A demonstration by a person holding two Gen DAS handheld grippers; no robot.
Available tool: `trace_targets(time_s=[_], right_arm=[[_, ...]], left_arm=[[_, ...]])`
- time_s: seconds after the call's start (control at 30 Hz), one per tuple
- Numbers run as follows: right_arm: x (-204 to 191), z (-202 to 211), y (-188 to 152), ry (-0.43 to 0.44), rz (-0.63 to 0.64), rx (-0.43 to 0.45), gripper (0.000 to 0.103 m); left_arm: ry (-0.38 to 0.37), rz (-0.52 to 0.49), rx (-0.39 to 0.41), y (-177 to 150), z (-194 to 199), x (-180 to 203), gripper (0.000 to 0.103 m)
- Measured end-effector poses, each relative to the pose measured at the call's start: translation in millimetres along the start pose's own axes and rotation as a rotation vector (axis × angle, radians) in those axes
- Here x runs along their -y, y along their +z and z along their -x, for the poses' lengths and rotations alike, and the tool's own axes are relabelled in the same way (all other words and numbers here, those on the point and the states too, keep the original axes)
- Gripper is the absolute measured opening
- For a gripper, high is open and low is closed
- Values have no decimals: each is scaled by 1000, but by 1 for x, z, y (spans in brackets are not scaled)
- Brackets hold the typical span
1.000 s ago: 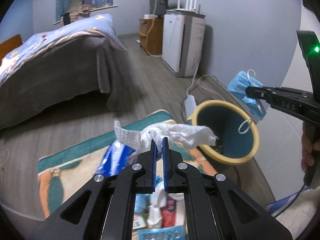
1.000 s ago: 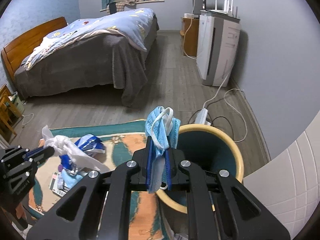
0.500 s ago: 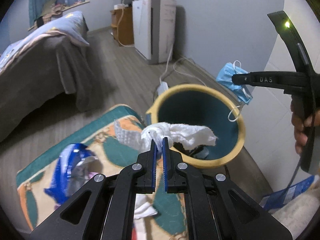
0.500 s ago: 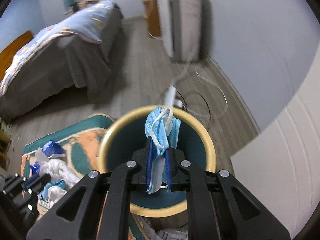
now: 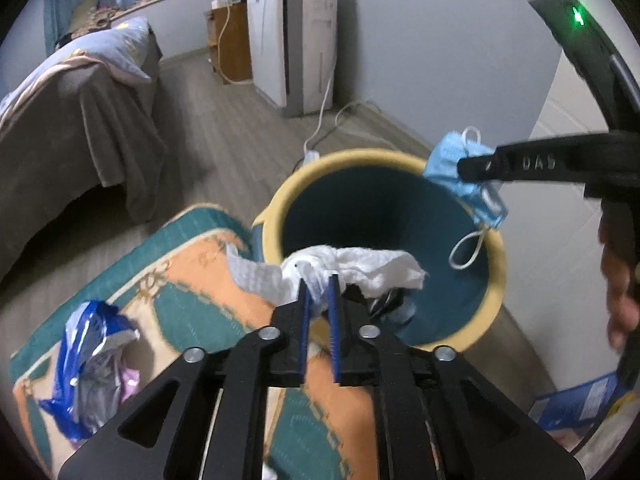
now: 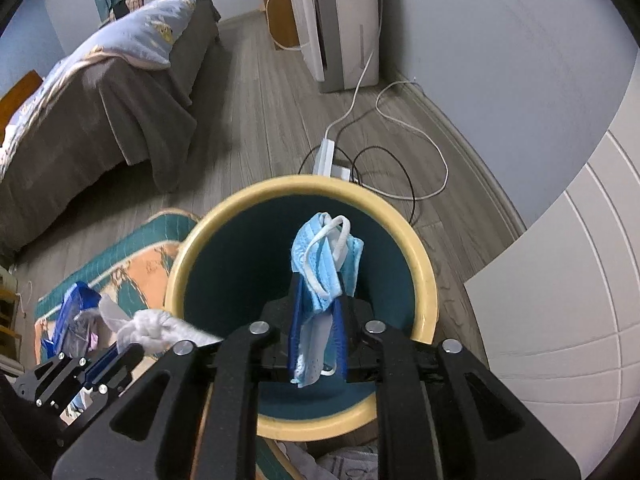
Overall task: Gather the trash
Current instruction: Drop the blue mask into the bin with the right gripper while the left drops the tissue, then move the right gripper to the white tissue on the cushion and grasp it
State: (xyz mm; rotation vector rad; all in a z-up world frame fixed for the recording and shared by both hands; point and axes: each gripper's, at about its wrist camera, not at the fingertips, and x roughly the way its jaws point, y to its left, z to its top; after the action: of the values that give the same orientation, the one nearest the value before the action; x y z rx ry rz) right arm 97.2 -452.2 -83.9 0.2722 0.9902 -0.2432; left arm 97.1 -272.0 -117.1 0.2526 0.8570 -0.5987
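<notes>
A yellow-rimmed teal trash bin stands on the floor; it also shows in the right wrist view. My left gripper is shut on a crumpled white paper towel, held at the bin's near left rim; the towel also shows in the right wrist view. My right gripper is shut on a blue face mask and holds it right over the bin's opening. In the left wrist view the mask hangs over the bin's far right rim. Dark trash lies at the bin's bottom.
A teal and orange rug lies left of the bin with a blue and silver wrapper on it. A bed stands at left. A power strip with cables lies behind the bin. A white appliance stands against the wall.
Both grippers have moved closer to the bin. The mask now hangs over the opening and the paper towel has reached the near rim.
</notes>
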Motion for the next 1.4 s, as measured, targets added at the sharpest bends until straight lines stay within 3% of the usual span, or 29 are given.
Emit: trace_targets(time_s=[0.07, 0.2, 0.27, 0.33, 0.43, 0.67, 0.8, 0.9, 1.0, 1.1, 1.23, 1.4], right_arm=[[0, 1, 1, 0, -6, 16, 36], [-2, 2, 3, -11, -13, 29, 61], [-4, 1, 4, -13, -15, 30, 75], [-7, 4, 5, -3, -12, 38, 87], [-13, 9, 6, 5, 3, 56, 97], [-43, 19, 7, -2, 48, 65, 97], [-74, 27, 3, 9, 110, 78, 97], [-91, 33, -4, 32, 139, 87, 97], [-111, 37, -12, 16, 189, 88, 97], [-131, 38, -23, 69, 226, 54, 97], [-152, 32, -36, 119, 212, 12, 97], [-184, 26, -53, 98, 259, 5, 97]], left_arm=[[-17, 5, 13, 0, 1, 0, 47], [1, -19, 42, -2, 6, 0, 68], [36, -21, 47, -3, 9, -2, 86], [61, 1, 73, -4, 18, -10, 92], [87, 38, 84, -3, 33, -22, 94], [194, 59, 105, 8, 98, -65, 97], [222, 176, 107, 7, 141, -110, 98], [288, 265, 120, -9, 163, -140, 98], [353, 334, 137, -31, 171, -161, 98], [386, 375, 82, -41, 170, -178, 98], [449, 349, 69, -53, 168, -191, 98], [469, 384, 45, -68, 167, -209, 98]])
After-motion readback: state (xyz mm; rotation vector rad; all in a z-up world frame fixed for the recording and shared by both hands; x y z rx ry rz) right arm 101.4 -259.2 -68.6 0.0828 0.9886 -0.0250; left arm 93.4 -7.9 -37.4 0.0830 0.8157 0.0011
